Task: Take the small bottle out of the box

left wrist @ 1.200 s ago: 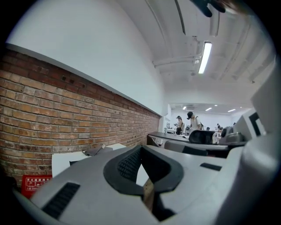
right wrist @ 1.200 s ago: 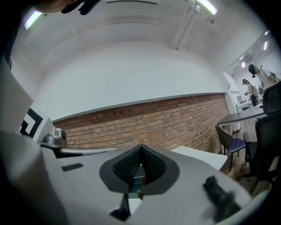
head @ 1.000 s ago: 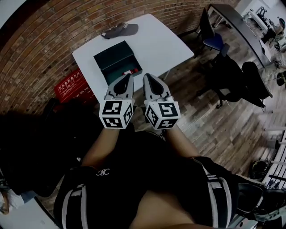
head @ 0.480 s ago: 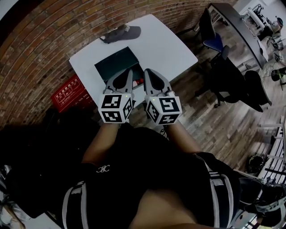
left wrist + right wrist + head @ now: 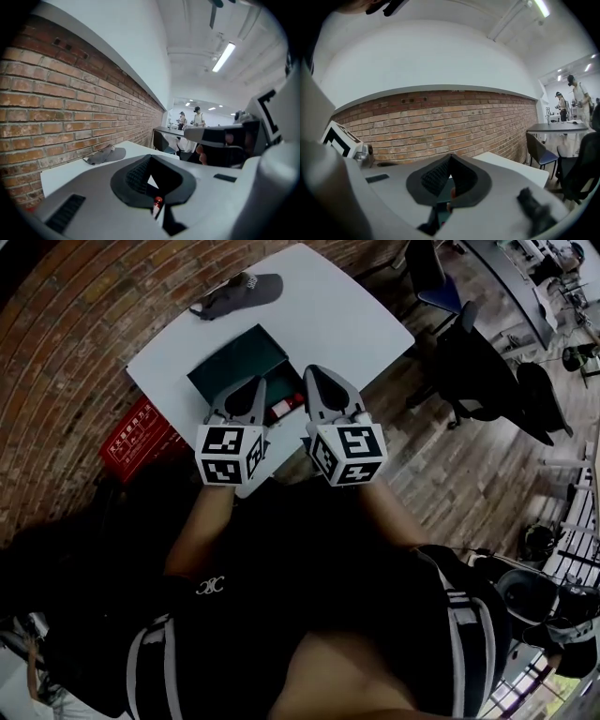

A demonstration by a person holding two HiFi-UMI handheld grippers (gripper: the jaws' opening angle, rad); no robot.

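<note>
A dark green open box (image 5: 230, 369) sits on the white table (image 5: 347, 315). The small bottle (image 5: 281, 410), with red on it, lies at the box's near right corner, between my two grippers. My left gripper (image 5: 255, 383) hovers over the box's near edge with its jaws shut and nothing in them. Through the gap under its closed tips (image 5: 149, 159) the bottle's red cap (image 5: 158, 202) shows. My right gripper (image 5: 315, 373) is just right of the bottle; its jaws (image 5: 450, 158) also meet, empty.
A dark cap (image 5: 234, 294) lies at the table's far end. A red crate (image 5: 136, 439) stands on the floor left of the table, by the brick wall. Dark office chairs (image 5: 487, 381) and another table stand to the right on the wooden floor.
Both grippers have moved forward over the box's near edge. The table and box have shifted up and left in the head view. Both jaws stay closed.
</note>
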